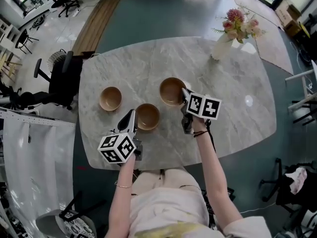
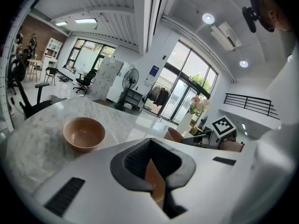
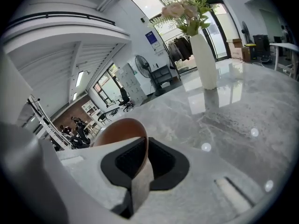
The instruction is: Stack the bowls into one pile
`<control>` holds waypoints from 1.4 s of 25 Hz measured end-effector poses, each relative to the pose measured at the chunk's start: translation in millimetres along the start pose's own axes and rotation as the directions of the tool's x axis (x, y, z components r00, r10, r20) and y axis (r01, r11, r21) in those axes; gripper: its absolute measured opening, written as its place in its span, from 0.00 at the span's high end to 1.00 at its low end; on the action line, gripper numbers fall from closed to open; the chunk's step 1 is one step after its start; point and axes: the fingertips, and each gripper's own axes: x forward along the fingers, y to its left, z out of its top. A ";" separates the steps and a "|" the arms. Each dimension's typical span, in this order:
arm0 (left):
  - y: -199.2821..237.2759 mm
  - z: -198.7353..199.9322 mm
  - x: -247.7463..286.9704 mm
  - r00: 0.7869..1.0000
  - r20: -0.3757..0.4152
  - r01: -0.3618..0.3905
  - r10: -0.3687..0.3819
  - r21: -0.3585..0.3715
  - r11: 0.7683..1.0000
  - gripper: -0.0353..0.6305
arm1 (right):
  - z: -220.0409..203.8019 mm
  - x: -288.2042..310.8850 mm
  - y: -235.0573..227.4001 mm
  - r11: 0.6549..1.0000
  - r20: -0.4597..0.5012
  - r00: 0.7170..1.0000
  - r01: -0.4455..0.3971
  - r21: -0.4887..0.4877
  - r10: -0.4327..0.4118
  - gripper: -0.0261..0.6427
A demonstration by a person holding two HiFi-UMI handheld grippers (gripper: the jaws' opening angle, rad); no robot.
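Note:
Three brown wooden bowls are over the grey marble table (image 1: 237, 83). The left bowl (image 1: 110, 98) (image 2: 84, 133) stands alone, untouched. My left gripper (image 1: 132, 115) (image 2: 152, 171) is shut on the near-left rim of the middle bowl (image 1: 148, 117) (image 2: 156, 183), whose wall shows between the pads. My right gripper (image 1: 184, 93) (image 3: 140, 164) is shut on the right rim of the right bowl (image 1: 172, 90) (image 3: 119, 129), which looks tilted in the right gripper view. In the left gripper view the right bowl (image 2: 174, 134) shows beyond the jaws.
A white vase of pink flowers (image 1: 221, 46) (image 3: 204, 59) stands at the table's far right. Black office chairs (image 1: 64, 81) sit off the table's left edge. The person's lap is at the near edge.

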 end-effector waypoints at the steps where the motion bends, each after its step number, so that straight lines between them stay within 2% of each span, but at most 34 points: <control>1: 2.0 0.2 -3.0 1.000 0.001 -0.004 0.004 -0.002 1.000 0.95 | -1.6 -1.3 5.6 1.000 -0.004 1.000 -0.010 -0.005 0.010 0.93; 7: 13.3 -1.6 -19.6 1.000 -0.003 -0.011 0.011 -0.005 1.000 0.95 | -21.7 -4.2 39.4 0.997 -0.039 0.997 -0.062 -0.041 0.060 0.93; 16: 33.9 -16.2 -33.9 0.999 -0.042 -0.019 0.018 -0.018 1.000 0.95 | -52.3 -2.4 69.4 0.994 -0.072 0.994 -0.086 -0.063 0.082 0.93; 21: 41.5 -28.6 -37.8 0.998 -0.067 -0.020 0.018 -0.036 0.999 0.95 | -68.9 3.9 88.1 0.986 -0.107 0.988 -0.120 -0.116 0.108 0.93; 28: 49.1 -37.0 -42.9 0.996 -0.086 -0.022 0.017 -0.055 0.998 0.95 | -92.6 10.8 100.5 0.960 -0.170 0.984 -0.101 -0.260 0.057 0.93; 35: 56.0 -42.3 -45.2 0.995 -0.093 -0.030 0.023 -0.074 0.997 0.95 | -101.7 14.6 102.5 0.940 -0.193 0.981 -0.086 -0.331 0.022 0.93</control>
